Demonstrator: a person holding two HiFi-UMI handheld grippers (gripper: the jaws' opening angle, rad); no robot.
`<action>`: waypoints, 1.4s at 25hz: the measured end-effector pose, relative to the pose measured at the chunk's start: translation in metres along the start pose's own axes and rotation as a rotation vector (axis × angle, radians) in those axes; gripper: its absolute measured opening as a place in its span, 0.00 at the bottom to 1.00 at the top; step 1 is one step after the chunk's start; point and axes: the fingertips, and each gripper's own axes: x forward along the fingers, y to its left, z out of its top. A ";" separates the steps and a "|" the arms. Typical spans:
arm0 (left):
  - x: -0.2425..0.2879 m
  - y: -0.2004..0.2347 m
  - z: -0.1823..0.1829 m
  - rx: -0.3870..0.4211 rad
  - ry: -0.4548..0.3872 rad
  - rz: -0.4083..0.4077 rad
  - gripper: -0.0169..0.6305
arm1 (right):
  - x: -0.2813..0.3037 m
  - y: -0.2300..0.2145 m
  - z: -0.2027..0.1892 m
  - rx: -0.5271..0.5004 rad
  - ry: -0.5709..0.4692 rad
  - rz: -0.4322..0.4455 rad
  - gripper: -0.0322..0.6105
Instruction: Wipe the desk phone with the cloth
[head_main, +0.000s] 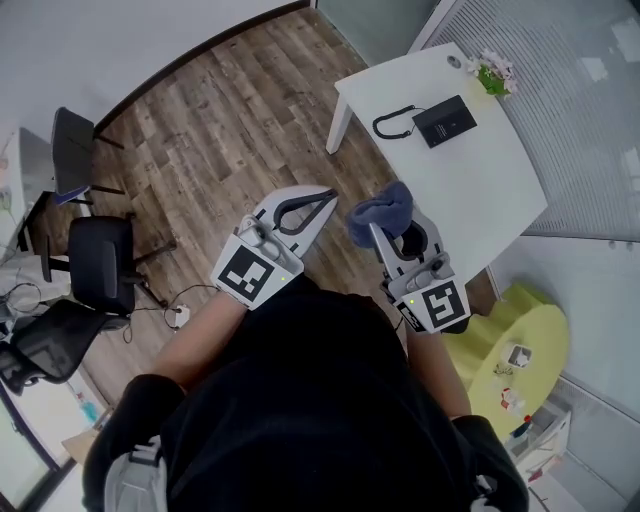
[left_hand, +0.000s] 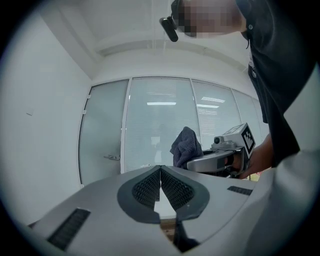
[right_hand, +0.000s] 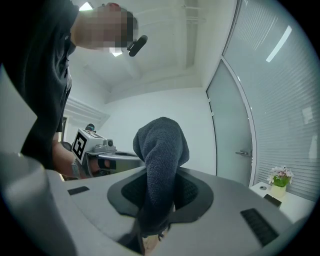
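- Desk phone (head_main: 445, 121), black, lies on the white tabletop (head_main: 480, 200) well ahead of the person, with its curled cord (head_main: 392, 122) just beside it and a small flowerpot (head_main: 493, 72) near the far corner.
- Grey-blue cloth (right_hand: 160, 145) stands pinched in the right tool (right_hand: 160, 197), well apart from the phone.
- Left tool (left_hand: 160, 175) has its jaws pressed together on nothing, above the wood floor (head_main: 220, 120).

Bright, even indoor light, soft shadows. The white desk (head_main: 500, 190) nearly washes out. Both gripper views curve strongly, with dark vignetted corners.
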 end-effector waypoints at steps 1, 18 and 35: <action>0.001 0.007 -0.001 -0.002 0.001 -0.010 0.04 | 0.006 -0.002 -0.001 0.002 0.001 -0.012 0.21; 0.114 0.056 -0.010 -0.006 0.023 -0.148 0.04 | 0.020 -0.117 -0.018 0.017 0.032 -0.175 0.21; 0.276 0.044 -0.014 0.014 0.082 -0.244 0.04 | -0.024 -0.270 -0.055 0.072 0.076 -0.312 0.21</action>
